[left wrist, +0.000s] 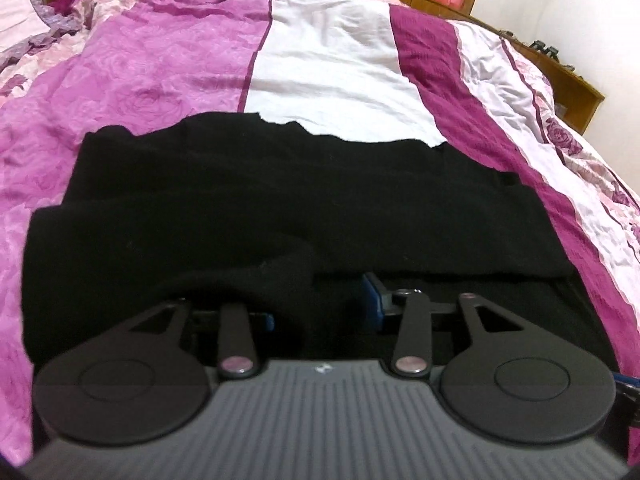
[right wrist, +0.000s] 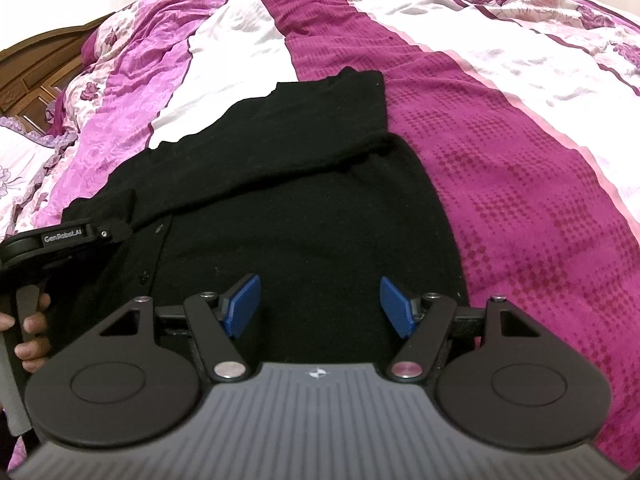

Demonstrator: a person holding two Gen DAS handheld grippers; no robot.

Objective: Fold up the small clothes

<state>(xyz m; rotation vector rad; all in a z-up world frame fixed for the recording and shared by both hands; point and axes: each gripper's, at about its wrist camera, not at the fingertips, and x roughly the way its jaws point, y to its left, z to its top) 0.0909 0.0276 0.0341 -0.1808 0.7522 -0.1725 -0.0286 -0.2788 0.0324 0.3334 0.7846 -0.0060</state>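
Black grippers [right wrist: 320,306], blue ribbed pads [right wrist: 396,306], "GenRobot.AI" marking.

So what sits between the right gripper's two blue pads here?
Only the black garment: in the right wrist view, the open right gripper has dark knit filling the gap between its pads, and nothing else.

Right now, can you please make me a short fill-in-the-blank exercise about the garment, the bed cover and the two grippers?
1. The garment lying on the bed cover is ____ in colour.
2. The right gripper has its two blue pads spread ____, with nothing between them.
3. Cloth of the garment bunches between the fingers of the ____ gripper.
4. In the right wrist view, fingers of a hand show at the ____ edge.

Missing words: black; apart; left; left
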